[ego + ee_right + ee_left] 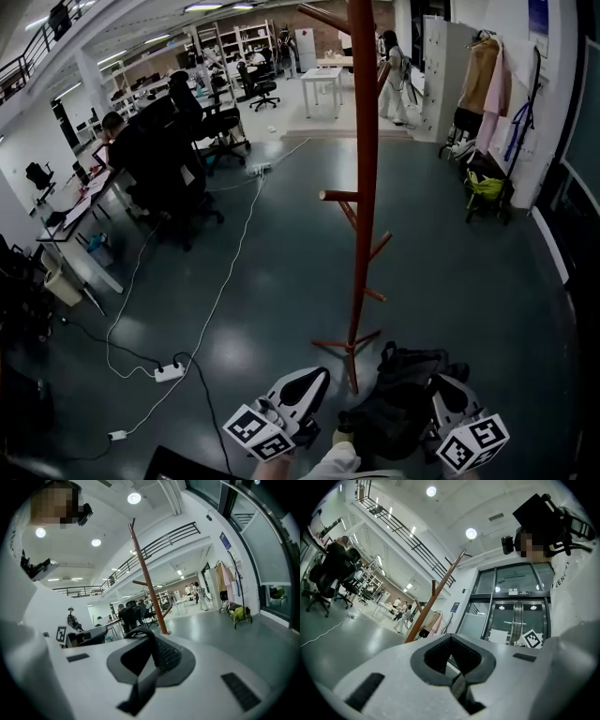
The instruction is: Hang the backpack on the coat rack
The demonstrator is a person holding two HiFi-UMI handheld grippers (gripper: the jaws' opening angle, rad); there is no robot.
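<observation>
A tall red-brown coat rack (pixel 364 187) with angled pegs stands on the floor straight ahead; it also shows as the rack (pixel 436 606) and the rack (pixel 147 592). The black backpack (pixel 398 403) hangs low between my two grippers, just in front of the rack's foot. My right gripper (pixel 445 386) sits at its right side, and in its own view the right gripper (pixel 150 667) is shut on a black strap loop (pixel 152 644). My left gripper (pixel 314 378) is at the backpack's left. The left gripper (pixel 457 679) is shut, with a thin grey strap (pixel 458 682) pinched between the jaws.
Black office chairs (pixel 178 159) and desks fill the left, with a seated person (pixel 112 127). A white cable and power strip (pixel 169 372) lie on the floor to my left. Coats (pixel 487 75) and a yellow-green bag (pixel 486 187) are at the right wall. Another person (pixel 392 66) stands far back.
</observation>
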